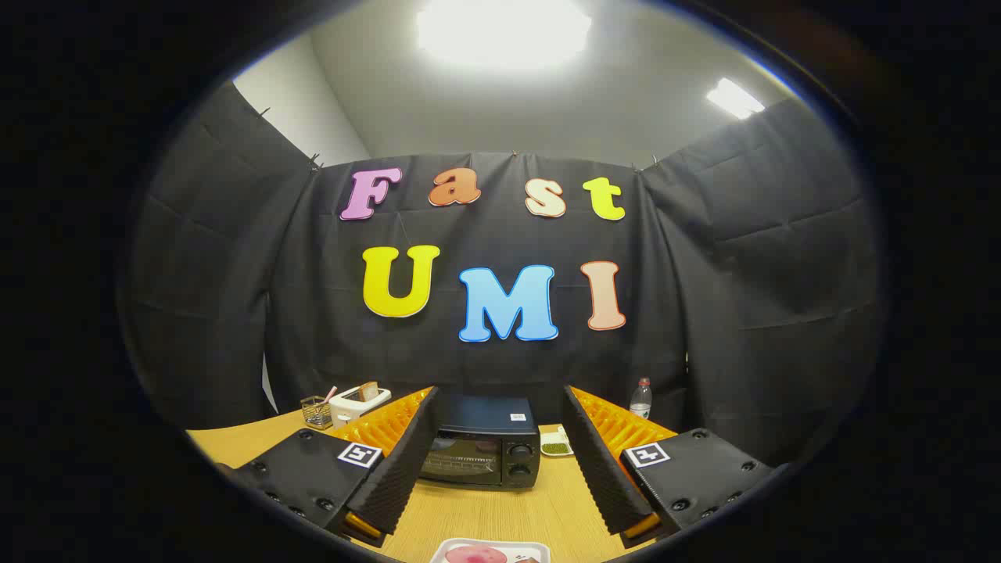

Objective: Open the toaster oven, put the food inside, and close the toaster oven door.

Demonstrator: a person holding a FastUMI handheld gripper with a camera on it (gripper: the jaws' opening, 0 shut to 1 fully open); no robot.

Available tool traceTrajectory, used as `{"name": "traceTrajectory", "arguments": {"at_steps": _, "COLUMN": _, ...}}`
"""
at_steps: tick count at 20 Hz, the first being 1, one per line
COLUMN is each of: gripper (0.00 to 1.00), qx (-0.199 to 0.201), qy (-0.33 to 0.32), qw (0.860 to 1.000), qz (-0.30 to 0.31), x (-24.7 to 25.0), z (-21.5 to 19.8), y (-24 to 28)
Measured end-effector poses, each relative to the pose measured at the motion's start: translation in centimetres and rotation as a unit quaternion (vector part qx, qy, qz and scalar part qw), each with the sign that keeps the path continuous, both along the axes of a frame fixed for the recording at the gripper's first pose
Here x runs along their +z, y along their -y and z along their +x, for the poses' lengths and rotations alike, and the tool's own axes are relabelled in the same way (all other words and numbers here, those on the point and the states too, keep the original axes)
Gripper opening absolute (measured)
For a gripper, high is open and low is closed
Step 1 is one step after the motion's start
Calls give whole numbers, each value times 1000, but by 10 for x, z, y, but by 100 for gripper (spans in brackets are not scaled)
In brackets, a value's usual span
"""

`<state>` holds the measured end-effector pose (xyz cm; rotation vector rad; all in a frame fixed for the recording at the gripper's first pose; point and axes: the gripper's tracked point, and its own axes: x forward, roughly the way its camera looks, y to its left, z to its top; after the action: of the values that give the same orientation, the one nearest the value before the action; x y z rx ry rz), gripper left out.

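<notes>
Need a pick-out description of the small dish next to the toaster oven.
Find the black toaster oven on the wooden table, beyond the open gripper. The small dish sits just beside its knob side. It is white, holds something green, and lies flat, unlike the upright water bottle behind.

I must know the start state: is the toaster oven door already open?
No, the toaster oven door stands shut, beyond the open hand-held gripper.

Black toaster oven [482, 450]; gripper [496, 461] fingers black (orange ribbed backs); tan wooden table [500, 512]; white tray [491, 547].
</notes>
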<state>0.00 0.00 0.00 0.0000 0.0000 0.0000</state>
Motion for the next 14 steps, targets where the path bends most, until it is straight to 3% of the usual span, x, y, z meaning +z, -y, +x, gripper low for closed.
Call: {"name": "traceTrajectory", "arguments": {"at_steps": 14, "gripper": 97, "qx": -18, "qy": -7, "qw": 1000, "qz": 8, "x": -6, "z": -3, "y": 25}}
